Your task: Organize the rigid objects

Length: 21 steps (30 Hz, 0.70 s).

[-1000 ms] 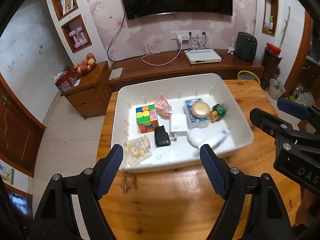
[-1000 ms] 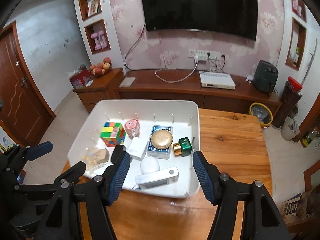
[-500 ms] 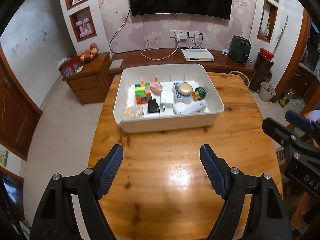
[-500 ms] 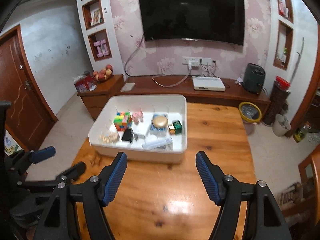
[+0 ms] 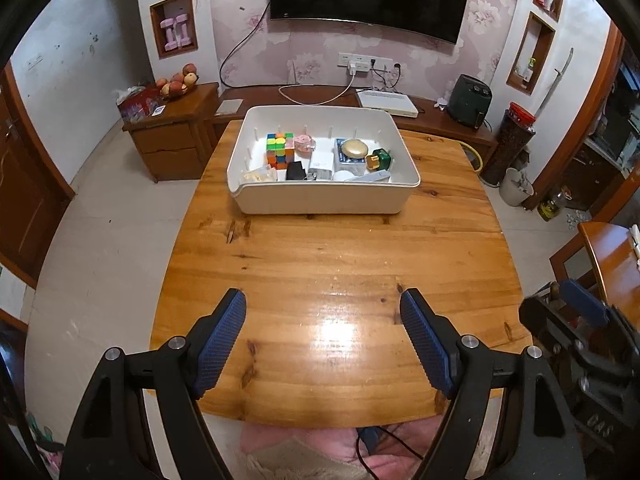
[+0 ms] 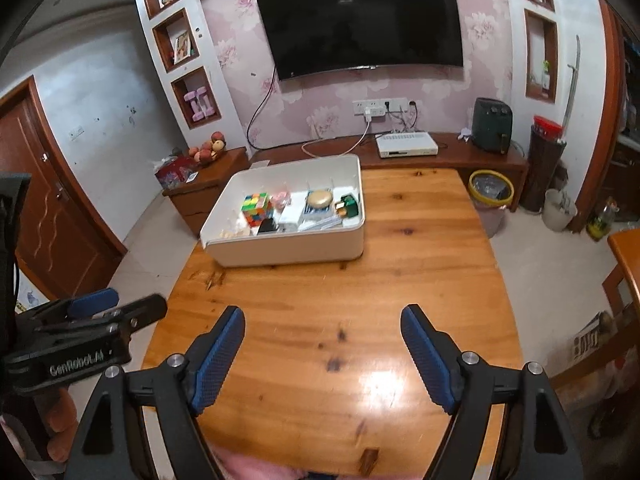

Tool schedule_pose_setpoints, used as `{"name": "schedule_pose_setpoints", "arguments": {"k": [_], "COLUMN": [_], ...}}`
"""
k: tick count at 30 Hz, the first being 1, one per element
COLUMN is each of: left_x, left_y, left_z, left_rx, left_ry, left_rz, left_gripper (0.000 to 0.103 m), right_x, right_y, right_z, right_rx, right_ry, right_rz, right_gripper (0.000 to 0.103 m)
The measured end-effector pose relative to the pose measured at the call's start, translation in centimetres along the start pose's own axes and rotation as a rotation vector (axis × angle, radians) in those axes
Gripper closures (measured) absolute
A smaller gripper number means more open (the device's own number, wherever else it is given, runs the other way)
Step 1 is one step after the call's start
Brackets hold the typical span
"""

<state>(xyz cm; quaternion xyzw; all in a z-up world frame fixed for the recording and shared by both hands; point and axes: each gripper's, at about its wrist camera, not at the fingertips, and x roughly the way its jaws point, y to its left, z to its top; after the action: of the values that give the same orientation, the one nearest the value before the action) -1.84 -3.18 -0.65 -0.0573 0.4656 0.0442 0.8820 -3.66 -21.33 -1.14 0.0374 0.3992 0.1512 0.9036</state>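
Hovering over the near half of the wooden table (image 5: pixel 332 264), the left gripper (image 5: pixel 322 336) is held with its jaws standing well apart and nothing between them; the right gripper (image 6: pixel 322 352) is likewise empty, its jaws having just been opening, with only bare wood seen in the gap. Judged from how things lie, the sorting looks finished or nearly so, so the step in hand is best done as a clean retreat: both tools are to be kept level, clear of each other and clear of the table edge. At twelve o'clock from both grippers, well apart from them, the white bin (image 5: pixel 320 200) is set on the far half of the table, and the rigid objects are gathered inside it: a colour cube (image 5: pixel 280 150), a gold compact (image 5: pixel 354 148), a green bottle (image 5: pixel 380 160) and a small black item (image 5: pixel 295 170) among others too small to name. Nothing is seen loose on the wood. At one o'clock a yellow-rimmed bin (image 6: pixel 491 190) is placed on the floor; at eleven o'clock a low cabinet (image 5: pixel 172 136) is found.
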Motion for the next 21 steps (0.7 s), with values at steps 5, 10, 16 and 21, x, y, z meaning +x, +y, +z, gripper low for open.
{"name": "schedule_pose_setpoints", "arguments": {"k": [5, 10, 16, 21], "left_x": [-1.0, -1.8, -2.6, -2.7], "left_y": [-0.9, -1.0, -1.1, -0.7], "left_z": [-0.9, -1.9, -2.8, -3.0], "left_rx": [0.042, 0.021, 0.023, 0.005], "left_ry": [-0.013, -0.025, -0.083, -0.08], "left_rz": [0.012, 0.0, 0.035, 0.022], "left_gripper": [0.02, 0.016, 0.016, 0.016], "right_x": [-1.5, -2.8, -2.7, -2.8], "right_y": [0.8, 1.2, 1.2, 1.7], "right_z": [-1.3, -2.0, -2.6, -2.8], "right_rx": [-0.009, -0.016, -0.005, -0.013], "right_ry": [-0.008, -0.031, -0.02, -0.028], "right_rz": [0.021, 0.04, 0.023, 0.006], "right_gripper": [0.022, 0.022, 0.022, 0.022]}}
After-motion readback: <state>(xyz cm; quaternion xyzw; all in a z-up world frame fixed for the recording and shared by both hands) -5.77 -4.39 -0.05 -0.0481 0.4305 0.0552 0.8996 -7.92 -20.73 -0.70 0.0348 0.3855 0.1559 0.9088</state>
